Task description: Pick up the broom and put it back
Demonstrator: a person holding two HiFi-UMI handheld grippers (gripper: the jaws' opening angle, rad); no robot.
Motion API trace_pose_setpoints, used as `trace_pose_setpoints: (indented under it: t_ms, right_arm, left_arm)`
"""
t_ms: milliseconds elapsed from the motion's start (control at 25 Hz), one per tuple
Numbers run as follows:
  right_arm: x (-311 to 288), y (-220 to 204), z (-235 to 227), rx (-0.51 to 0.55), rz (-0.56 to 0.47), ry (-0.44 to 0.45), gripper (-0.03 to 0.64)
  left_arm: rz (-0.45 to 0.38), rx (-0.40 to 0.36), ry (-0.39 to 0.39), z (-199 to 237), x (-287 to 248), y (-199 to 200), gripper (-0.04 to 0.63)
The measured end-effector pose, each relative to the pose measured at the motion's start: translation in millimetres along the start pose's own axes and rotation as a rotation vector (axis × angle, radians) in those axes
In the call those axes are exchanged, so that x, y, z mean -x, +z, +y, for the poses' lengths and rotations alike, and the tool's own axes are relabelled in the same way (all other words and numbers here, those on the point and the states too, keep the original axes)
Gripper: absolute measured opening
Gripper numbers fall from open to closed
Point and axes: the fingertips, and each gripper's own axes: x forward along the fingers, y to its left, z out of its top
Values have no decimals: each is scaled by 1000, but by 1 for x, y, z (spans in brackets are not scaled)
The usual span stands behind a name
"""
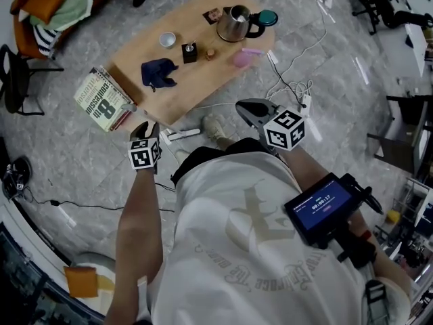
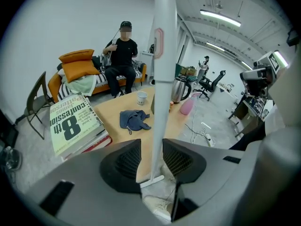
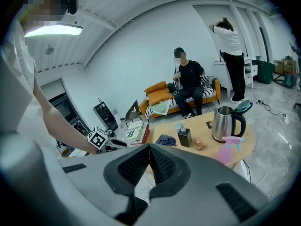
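Observation:
The broom's white pole (image 2: pixel 162 79) stands upright between the jaws of my left gripper (image 2: pixel 151 147), and its foot (image 2: pixel 151 180) rests on the grey floor. A slim gap shows beside the pole on its left, so the pads do not clamp it and the gripper is open. From the head view the left gripper (image 1: pixel 145 130) sits by the low table's corner, next to the broom's white foot (image 1: pixel 183 135). My right gripper (image 1: pixel 252 110) hangs in front of the person's body; its jaws (image 3: pixel 149 147) meet, shut on nothing.
A low wooden table (image 1: pixel 203 73) carries a kettle (image 1: pixel 235 23), a blue cloth (image 1: pixel 157 72), a pink spray bottle (image 1: pixel 243 58) and small items. A stack of books (image 1: pixel 101 99) lies at its corner. Cables (image 1: pixel 291 87) trail on the floor. A person sits on an orange sofa (image 2: pixel 77 74).

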Motion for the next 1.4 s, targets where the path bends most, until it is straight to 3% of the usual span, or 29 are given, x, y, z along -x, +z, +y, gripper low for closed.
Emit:
trace_pose_setpoints:
  t_ms: [320,760,1040,1400]
  right_arm:
    - [-20,11,-10,56,25,127,17]
    - [-33,12,11,151,40,260,17]
    - [-23,-9,3,102,23,222,17]
    - [31,-63,42,40,-38,116,17]
  left_arm:
    - [-71,64,41,-17,7,24,150]
    - [-195,177,90,-59,68,4,150]
    - [-171,162,51,-85,76,-16,150]
    - [-220,97,-25,-111,120,-40,150]
